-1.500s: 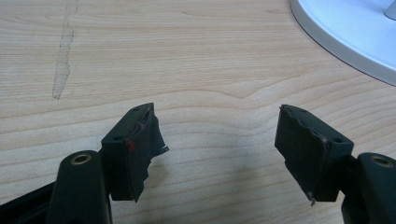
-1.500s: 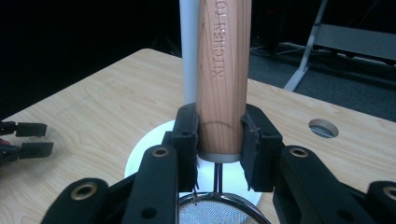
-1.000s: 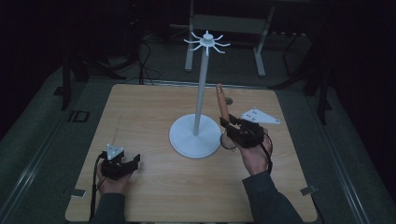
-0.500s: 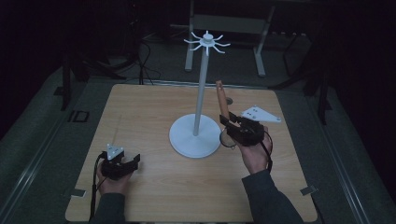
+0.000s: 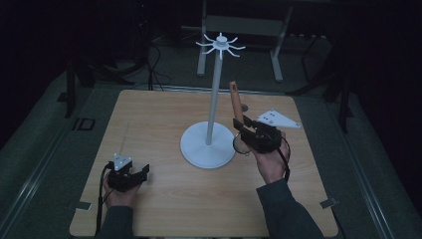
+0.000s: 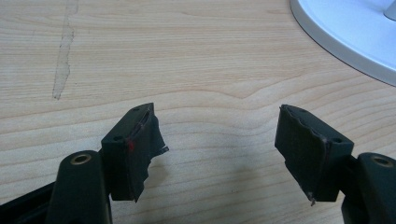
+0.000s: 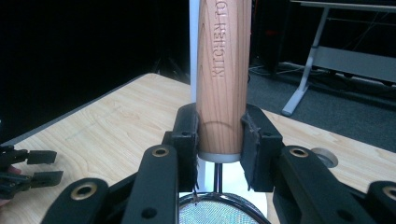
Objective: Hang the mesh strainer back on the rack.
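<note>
The right gripper (image 5: 243, 130) stood just beside the base of the white stand (image 5: 208, 145), its jaws clamped on the wooden handle of a small strainer (image 7: 223, 79), handle upward; the left gripper (image 6: 219, 154) rested near the stand's base with jaws apart, empty; judging so, the strainer was picked up but not yet hung on the stand's top hooks (image 5: 220, 45).

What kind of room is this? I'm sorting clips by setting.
Probably a lab or recording workspace, not a home kitchen: a bare wooden table stands in a dark room, cables trail on the floor behind it, and a metal frame stands farther back.
</note>
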### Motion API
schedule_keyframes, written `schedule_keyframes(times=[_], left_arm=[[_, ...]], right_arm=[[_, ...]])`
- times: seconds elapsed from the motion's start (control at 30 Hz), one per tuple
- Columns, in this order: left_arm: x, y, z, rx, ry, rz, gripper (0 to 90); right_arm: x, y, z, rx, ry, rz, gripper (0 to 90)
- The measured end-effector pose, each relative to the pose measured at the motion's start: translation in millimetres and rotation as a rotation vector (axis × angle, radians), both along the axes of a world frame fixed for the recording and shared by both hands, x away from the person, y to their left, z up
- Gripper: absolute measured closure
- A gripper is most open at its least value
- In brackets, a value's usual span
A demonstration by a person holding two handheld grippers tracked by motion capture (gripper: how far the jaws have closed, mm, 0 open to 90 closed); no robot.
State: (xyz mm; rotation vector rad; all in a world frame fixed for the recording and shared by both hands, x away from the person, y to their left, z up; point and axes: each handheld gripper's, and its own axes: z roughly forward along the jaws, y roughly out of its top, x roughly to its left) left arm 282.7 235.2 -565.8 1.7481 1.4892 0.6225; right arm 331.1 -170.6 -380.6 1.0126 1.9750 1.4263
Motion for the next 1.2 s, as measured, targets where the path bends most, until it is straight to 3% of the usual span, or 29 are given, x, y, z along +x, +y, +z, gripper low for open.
schedule_keyframes(times=[1.2], left_arm=[[0.2,0.4,0.0,-0.004,-0.001,0.001,29.9]], right_arm=[[3.4,5.4,23.5,0.085,-0.041,-0.003,69.4]])
